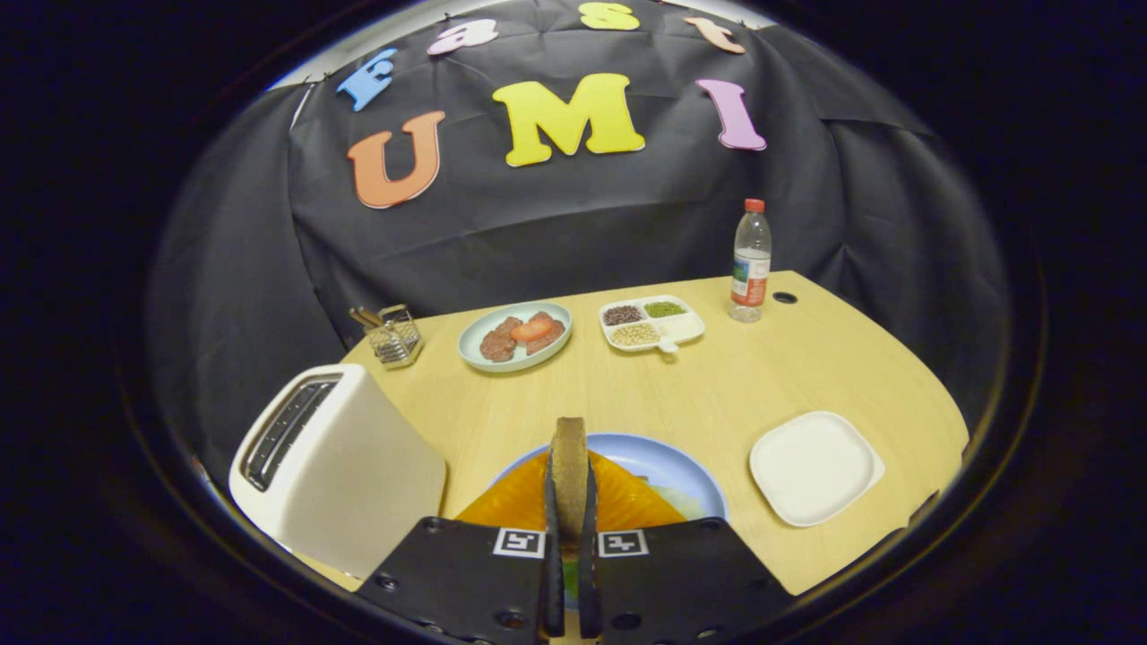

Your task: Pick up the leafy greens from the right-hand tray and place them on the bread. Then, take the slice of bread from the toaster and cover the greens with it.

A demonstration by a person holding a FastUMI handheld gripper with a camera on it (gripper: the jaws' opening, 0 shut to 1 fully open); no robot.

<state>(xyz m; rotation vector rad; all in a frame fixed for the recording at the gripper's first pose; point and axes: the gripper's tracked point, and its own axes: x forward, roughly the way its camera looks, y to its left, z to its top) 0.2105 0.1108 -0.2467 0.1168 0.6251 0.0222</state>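
The gripper (570,528) pinched a brown slice of bread (569,475) edge-up between both fingers, over the blue plate (668,466) at the table's near edge, where orange bread (618,502) and a bit of leafy greens (681,502) lay. The white toaster (332,466) stood at the near left corner. The empty white tray (814,466) sat near the right edge.

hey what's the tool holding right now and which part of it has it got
The tool is shut on a slice of bread, held upright on edge. Its two fingers pinch the slice's lower part by its flat faces, above the blue plate.
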